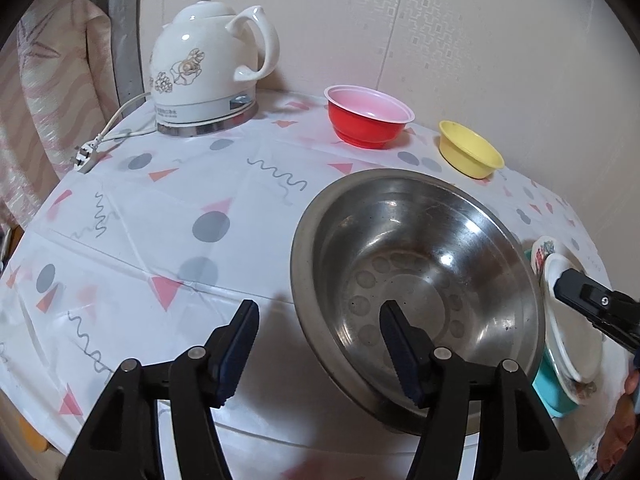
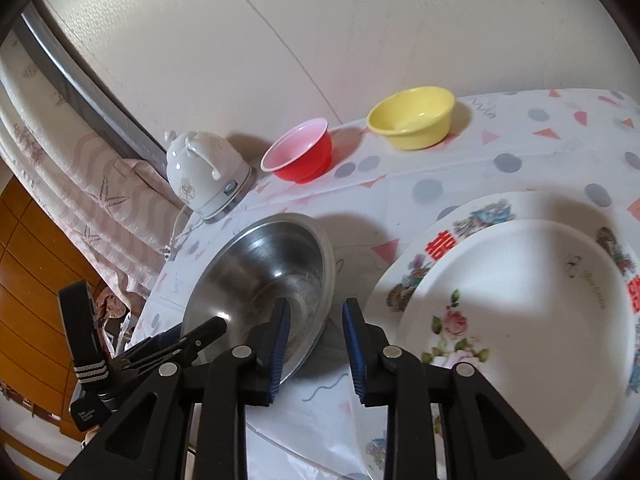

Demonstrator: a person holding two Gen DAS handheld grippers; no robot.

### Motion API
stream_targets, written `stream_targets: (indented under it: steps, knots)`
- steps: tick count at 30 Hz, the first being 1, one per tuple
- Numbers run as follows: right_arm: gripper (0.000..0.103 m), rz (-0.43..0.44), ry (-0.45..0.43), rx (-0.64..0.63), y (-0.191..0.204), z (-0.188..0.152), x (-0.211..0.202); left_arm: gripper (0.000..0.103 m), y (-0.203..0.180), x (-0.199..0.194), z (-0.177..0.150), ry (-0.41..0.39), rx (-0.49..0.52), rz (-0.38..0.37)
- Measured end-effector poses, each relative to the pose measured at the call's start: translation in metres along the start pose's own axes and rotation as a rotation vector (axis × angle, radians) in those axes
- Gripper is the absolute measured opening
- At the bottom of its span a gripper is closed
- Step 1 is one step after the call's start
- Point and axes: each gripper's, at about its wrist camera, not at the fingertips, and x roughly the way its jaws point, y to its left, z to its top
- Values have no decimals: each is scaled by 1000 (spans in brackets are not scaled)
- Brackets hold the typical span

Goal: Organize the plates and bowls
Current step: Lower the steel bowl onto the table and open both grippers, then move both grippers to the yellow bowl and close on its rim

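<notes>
Right now the left gripper (image 1: 316,344) stands with its jaws apart astride the near rim of the large round stainless-steel bowl (image 1: 416,280), one finger outside and one inside, and no pad presses on the metal. The right gripper (image 2: 316,344) is also parted and empty, just above the counter (image 2: 460,168) between that steel bowl on its left and, on its right, the small white flowered plate (image 2: 520,320) stacked on the larger white patterned plate (image 2: 472,216). Beyond both grippers, well apart from them near the wall, sit the red plastic bowl with a pale inside (image 1: 368,116) and the small yellow plastic bowl (image 1: 470,150); the white ceramic electric kettle (image 1: 208,64) stands further left. Judging by this, the steel bowl is set down and nesting the smaller bowls comes next: reach for the red bowl's rim squarely, clamp one wall, lift it clear, and lower it centred into the steel bowl so nothing tips.
</notes>
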Motion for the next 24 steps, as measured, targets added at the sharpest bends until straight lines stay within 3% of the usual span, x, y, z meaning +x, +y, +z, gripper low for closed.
stream_targets:
  steps: [7,15,20,24]
  knots:
    - [28,-23,-27,-21,-1,3,-18,87,2,-12,2,-29,-8,20]
    - [29,-103,-48,-20,-20,27,-39,90,9,-24,20,-26,-28,7]
    - [32,-157,-56,-9,-35,49,-46,92,-4,-33,41,-33,34,16]
    - [34,-146,-41,69,-56,72,-44,94,-15,-38,62,-39,68,0]
